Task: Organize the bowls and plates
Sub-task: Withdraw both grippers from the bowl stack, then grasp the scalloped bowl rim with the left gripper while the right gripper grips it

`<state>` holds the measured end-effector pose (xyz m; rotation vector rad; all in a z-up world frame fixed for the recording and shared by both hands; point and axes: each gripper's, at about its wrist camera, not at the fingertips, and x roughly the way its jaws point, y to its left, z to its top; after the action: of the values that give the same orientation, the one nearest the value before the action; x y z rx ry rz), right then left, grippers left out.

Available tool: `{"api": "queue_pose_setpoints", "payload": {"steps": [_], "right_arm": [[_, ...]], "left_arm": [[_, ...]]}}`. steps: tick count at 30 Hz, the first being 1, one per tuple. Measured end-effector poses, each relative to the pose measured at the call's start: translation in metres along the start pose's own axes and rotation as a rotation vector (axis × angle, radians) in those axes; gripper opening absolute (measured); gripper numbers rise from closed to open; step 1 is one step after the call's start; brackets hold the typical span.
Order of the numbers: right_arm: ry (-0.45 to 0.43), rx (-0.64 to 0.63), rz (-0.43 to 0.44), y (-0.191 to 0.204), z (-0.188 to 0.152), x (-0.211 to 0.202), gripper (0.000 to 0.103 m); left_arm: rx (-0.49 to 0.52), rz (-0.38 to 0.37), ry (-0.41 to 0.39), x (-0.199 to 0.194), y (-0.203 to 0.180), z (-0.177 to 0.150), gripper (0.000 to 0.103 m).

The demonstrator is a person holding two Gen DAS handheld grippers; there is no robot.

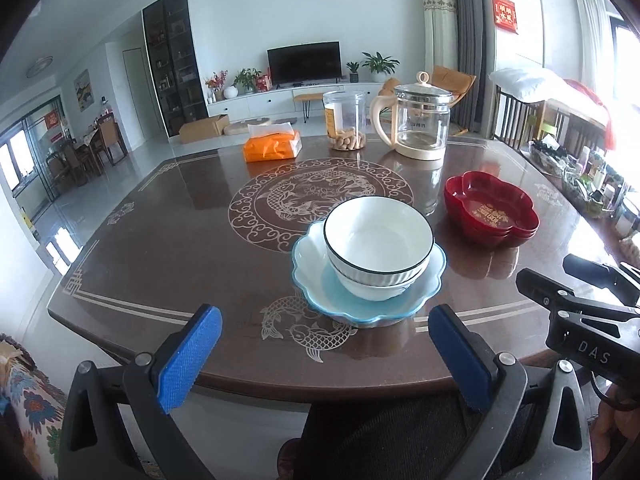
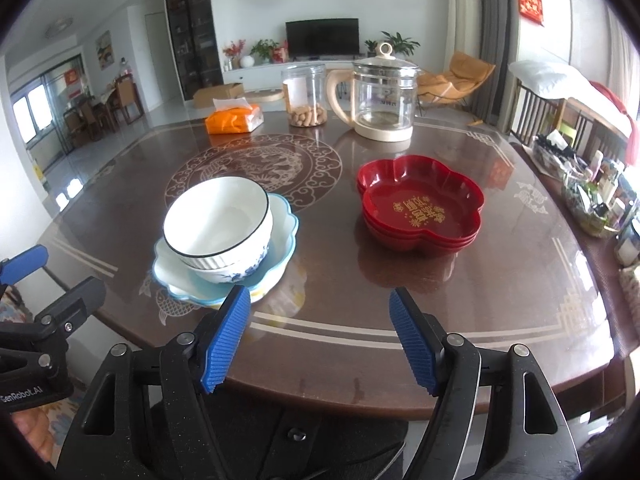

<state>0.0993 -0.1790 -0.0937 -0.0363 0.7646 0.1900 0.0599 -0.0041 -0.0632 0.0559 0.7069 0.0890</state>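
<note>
Both grippers, left gripper [image 1: 325,354] and right gripper [image 2: 320,340], gape empty before the stacked white bowls [image 1: 378,246], glossy, breakable ceramic best pinched at the rim, red plates [image 2: 420,206] beside them.

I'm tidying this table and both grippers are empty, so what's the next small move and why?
Probably back both away; the sorting looks finished. The left hand-held gripper and right hand-held gripper stand open and empty at the table edge. The white bowls already sit nested in the blue scalloped dish, and the red plates are stacked.
</note>
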Motion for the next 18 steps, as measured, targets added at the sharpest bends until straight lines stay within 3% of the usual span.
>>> {"api": "queue_pose_setpoints", "payload": {"steps": [13,18], "right_arm": [[-0.013,-0.002,0.000,0.005,-0.012,-0.005,0.076],[0.011,-0.019,0.007,0.009,-0.016,0.003,0.076]], "left_arm": [[0.011,0.086,0.093,0.021,0.008,-0.012,0.102],[0.014,0.083,0.146,0.038,0.010,-0.019,0.102]]}}
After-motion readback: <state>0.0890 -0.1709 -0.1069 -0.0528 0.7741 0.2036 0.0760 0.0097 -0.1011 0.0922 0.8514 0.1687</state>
